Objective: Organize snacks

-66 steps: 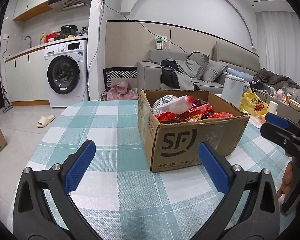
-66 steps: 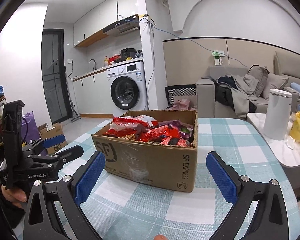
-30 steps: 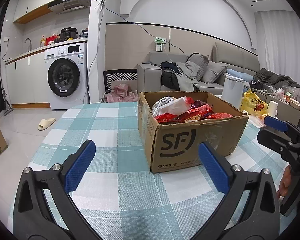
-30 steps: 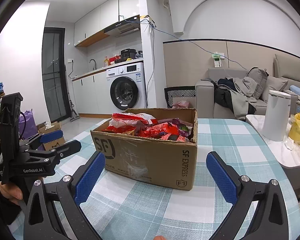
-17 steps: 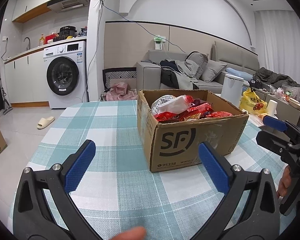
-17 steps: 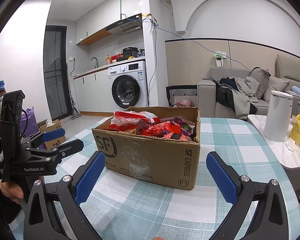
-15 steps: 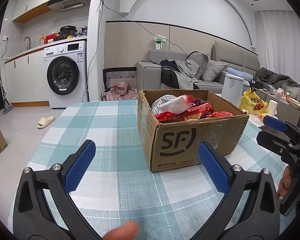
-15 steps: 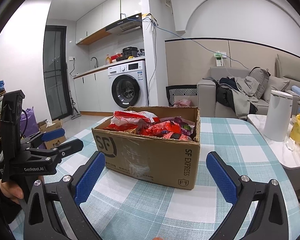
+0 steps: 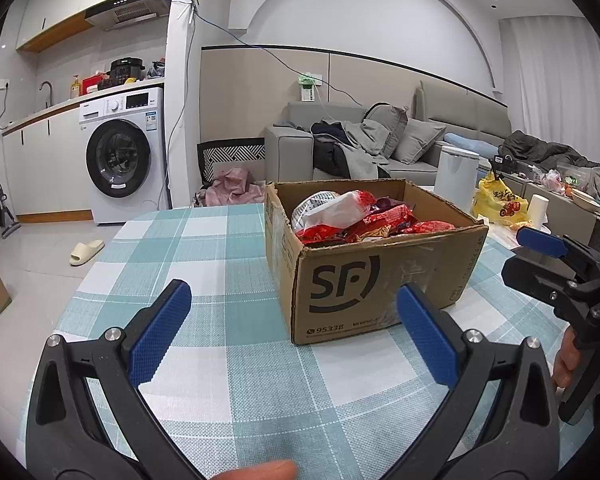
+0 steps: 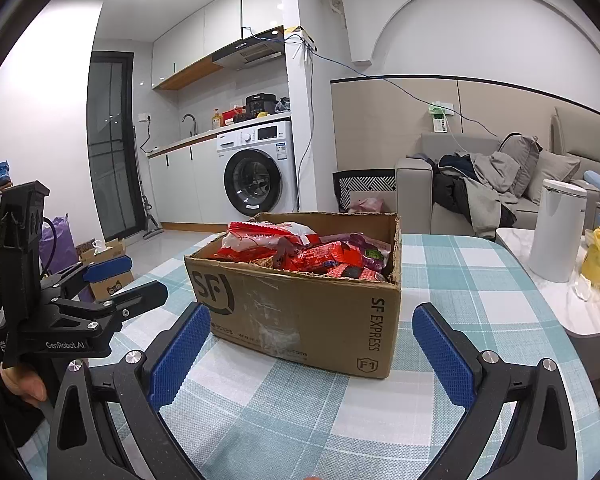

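Both tongs, left tongs (image 9: 292, 320) and right tongs (image 10: 312, 340), gape empty short of my cardboard box (image 9: 380, 280) heaped with snacks (image 9: 364, 220) mid-desk (image 9: 204, 248); sorting underway or finished, I can't judge.

One open brown cardboard box marked SF (image 9: 374, 280), on one teal-and-white checked tablecloth (image 9: 220, 248). Crinkled snack packets in the box (image 9: 364, 220): several, mostly red, one purple; heaped, so the exact number cannot be told. Two black hand-held grippers with blue-padded fingers: left gripper (image 9: 292, 332), right gripper (image 10: 312, 344). One white front-loading washing machine (image 9: 120, 156). One white cylindrical bin (image 10: 556, 228). One yellow plastic bag (image 9: 498, 204). One cream slipper (image 9: 86, 247).
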The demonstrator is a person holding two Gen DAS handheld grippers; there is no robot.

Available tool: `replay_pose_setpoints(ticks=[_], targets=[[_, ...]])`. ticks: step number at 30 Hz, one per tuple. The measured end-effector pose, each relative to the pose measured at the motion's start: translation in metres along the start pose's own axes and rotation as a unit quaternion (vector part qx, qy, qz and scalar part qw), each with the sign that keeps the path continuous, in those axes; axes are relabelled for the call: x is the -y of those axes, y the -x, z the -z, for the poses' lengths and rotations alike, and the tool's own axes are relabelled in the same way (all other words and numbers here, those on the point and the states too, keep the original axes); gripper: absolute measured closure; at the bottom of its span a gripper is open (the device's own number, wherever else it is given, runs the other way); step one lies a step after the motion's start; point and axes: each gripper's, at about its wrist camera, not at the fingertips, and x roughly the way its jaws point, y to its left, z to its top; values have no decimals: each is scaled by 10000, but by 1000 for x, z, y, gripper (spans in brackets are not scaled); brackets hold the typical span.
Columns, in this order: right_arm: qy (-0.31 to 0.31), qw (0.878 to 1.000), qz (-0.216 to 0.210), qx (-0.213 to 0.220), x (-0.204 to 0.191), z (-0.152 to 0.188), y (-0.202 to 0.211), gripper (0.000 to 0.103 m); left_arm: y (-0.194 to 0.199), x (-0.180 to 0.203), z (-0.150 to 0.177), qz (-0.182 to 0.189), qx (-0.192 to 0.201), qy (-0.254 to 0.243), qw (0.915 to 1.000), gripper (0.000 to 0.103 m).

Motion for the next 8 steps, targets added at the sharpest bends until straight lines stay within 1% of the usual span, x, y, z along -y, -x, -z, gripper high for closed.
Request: replay_pose_setpoints(ticks=[8], targets=[[4, 10000, -4, -3, 0, 0, -1, 0, 1, 0, 1, 0, 6, 11, 10000, 0]])
